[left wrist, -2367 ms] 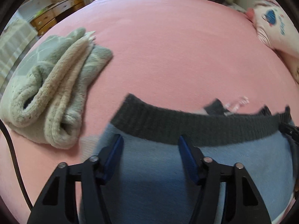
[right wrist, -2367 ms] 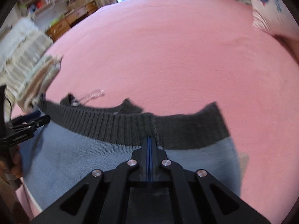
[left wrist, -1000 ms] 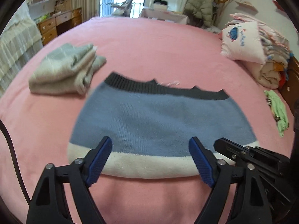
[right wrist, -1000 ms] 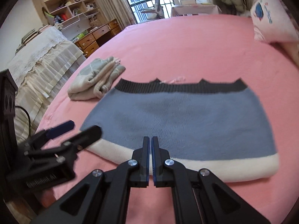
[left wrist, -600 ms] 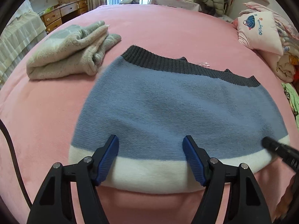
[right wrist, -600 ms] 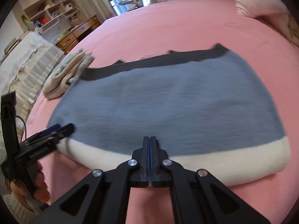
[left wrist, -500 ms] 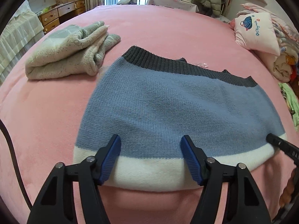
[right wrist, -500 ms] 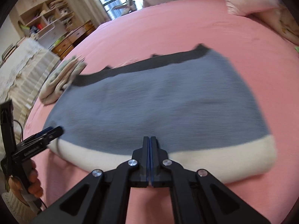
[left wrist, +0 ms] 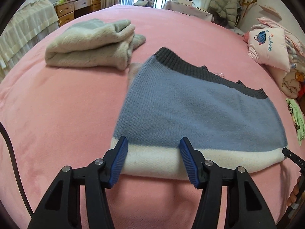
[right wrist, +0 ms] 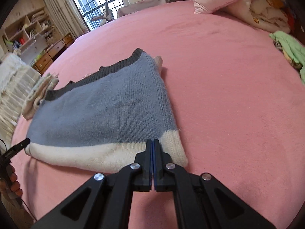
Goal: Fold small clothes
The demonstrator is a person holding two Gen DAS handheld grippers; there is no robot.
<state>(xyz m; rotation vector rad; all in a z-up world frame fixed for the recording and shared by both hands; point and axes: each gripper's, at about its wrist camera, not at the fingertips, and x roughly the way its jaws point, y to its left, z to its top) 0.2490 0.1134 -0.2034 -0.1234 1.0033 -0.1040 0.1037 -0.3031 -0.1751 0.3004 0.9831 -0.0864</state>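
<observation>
A folded knit sweater, blue with a dark grey ribbed band at the far side and a white band nearest me, lies flat on the pink bed. My left gripper hovers low over the white band's left corner. Its jaws are closing, with that corner between them and the pads not pressing on it. In the right wrist view the sweater runs off to the left. There my right gripper is shut, empty, with its tips over the white band near its right corner. Each gripper shows at the other view's edge.
A folded beige fleece garment lies beyond the sweater to the left. A pink pillow and stacked bedding sit at the right edge, with a green garment beside them. A dresser stands past the bed.
Both grippers have come down and closer to the sweater's near white edge, the left toward its left corner, the right toward its right corner. The left jaws have narrowed.
</observation>
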